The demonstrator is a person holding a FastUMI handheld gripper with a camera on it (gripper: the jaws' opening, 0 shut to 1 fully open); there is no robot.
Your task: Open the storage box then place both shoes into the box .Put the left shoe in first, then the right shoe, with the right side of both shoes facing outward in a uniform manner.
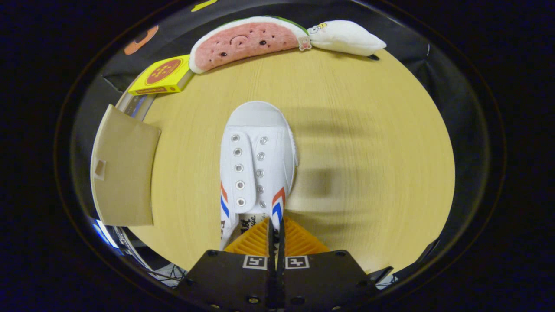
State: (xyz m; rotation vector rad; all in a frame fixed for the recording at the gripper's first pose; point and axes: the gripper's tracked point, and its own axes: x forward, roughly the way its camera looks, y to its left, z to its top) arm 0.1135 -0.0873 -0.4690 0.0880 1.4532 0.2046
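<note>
Round wooden table (347, 108), pale grain, carrying every object. At its far edge lies a watermelon-slice plush (243, 42), with a white plush (347, 38) touching its right end and a yellow box (162, 76) just beside its left end. A tan cardboard flap (123, 169), apparently the storage box's lid or wall, stands at the table's left edge, well apart from the shoe. The white canvas shoe (256, 164), laceless with red and blue side stripes, lies directly ahead of the gripper (276, 236); its long axis runs straight away from the fingers, toe farthest, heel end nearest. The fingers are drawn almost together over the shoe's rear opening, seemingly pinching the collar or tongue, though the contact itself is hidden. Motion blur on the tabletop suggests the shoe is being carried; the box lies to the left of the shoe's axis.
</note>
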